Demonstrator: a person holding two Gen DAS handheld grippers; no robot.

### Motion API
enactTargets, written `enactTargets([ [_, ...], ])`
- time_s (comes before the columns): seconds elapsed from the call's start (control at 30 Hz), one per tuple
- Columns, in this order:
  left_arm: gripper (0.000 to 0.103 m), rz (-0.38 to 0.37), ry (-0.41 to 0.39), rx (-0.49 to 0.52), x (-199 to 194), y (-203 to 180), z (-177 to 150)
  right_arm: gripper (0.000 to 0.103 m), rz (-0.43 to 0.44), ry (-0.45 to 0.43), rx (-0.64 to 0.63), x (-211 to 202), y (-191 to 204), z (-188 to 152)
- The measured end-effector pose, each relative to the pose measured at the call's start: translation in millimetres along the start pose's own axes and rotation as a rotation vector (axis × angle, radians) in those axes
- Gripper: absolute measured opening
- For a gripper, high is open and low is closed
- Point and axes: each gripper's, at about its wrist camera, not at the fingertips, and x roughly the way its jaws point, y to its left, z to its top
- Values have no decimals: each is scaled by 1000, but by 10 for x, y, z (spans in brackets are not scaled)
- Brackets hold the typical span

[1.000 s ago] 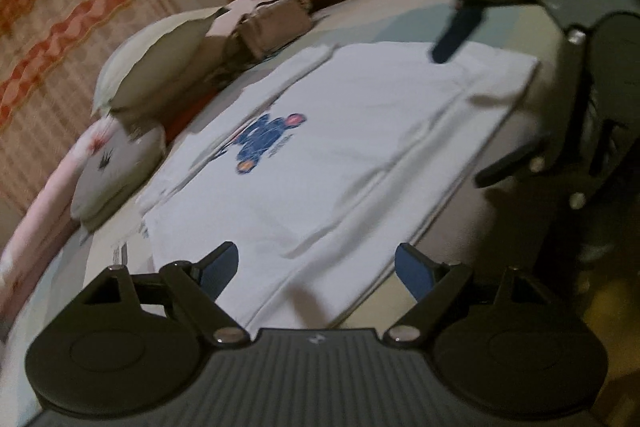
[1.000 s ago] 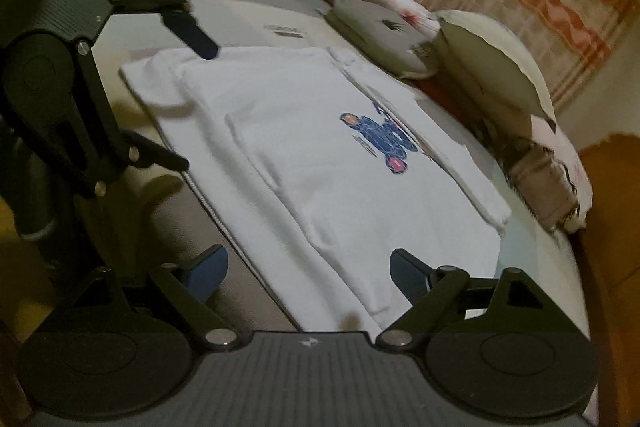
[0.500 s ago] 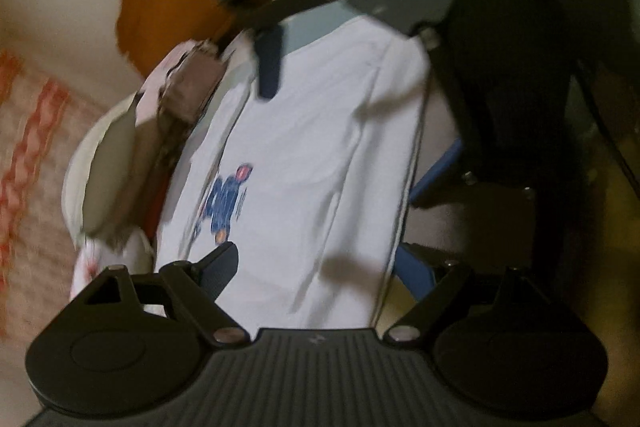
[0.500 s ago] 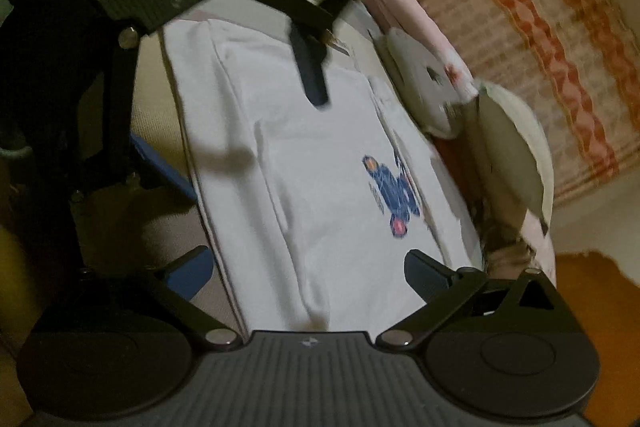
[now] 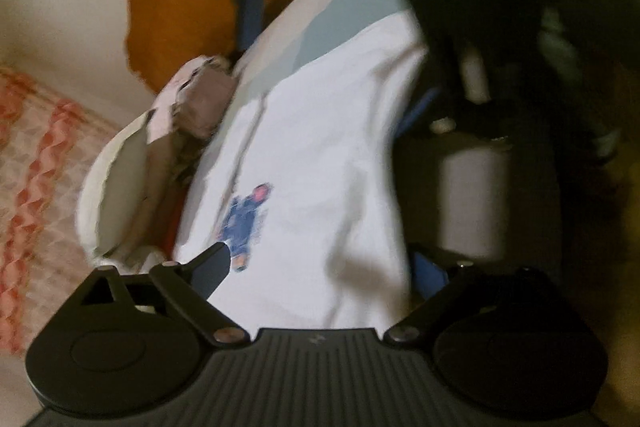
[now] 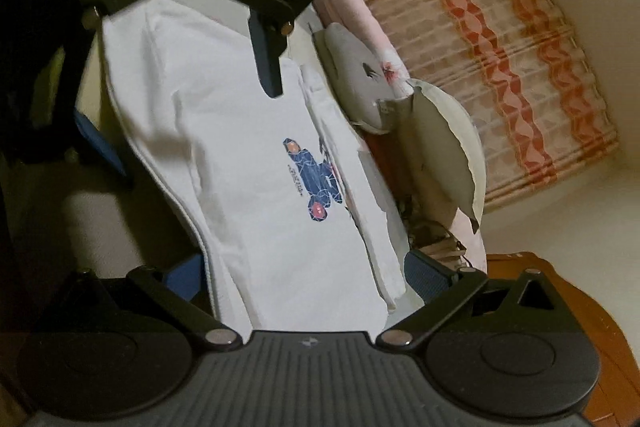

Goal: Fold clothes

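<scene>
Beige bed sheet (image 6: 132, 227) fills the nearest ground under my grippers. My right gripper (image 6: 304, 277) is spread wide, straddling one end of the white T-shirt (image 6: 240, 155), which lies flat on the bed. My left gripper (image 5: 324, 267) is likewise parted at the opposite end. Beyond the shirt sit pillows (image 6: 440, 147), then the orange-striped curtain (image 6: 500, 67).

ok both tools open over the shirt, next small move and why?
Probably lower both and close on the shirt's ends. Left tool and right tool are open, each straddling one end, and neither holds cloth yet. The shirt lies flat on the bed, partly folded.
</scene>
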Motion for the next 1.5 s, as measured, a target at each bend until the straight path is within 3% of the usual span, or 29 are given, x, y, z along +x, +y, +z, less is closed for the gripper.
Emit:
enactTargets([
  [0.2, 94, 20, -10, -68, -51, 97, -35, 103, 105, -14, 47, 40, 101, -4],
  [0.33, 94, 9, 28, -49, -27, 66, -91, 103, 46, -12, 76, 145, 149, 51],
  [0.5, 96, 72, 97, -40, 1, 93, -314, 103, -43, 68, 54, 209, 95, -133],
  [0.77, 98, 88, 90, -146, 149, 147, -125, 103, -52, 99, 132, 283, -4, -151],
  [1.0, 98, 131, 150, -156, 174, 252, -279, 103, -71, 170, 220, 418, -220, -378],
  [1.3, 98, 253, 165, -118, 198, 375, -273, 103, -293, 120, 141, 487, -177, -363],
  [1.5, 98, 297, 162, -137, 367, 632, -253, 103, -353, 112, 128, 667, -391, -313],
])
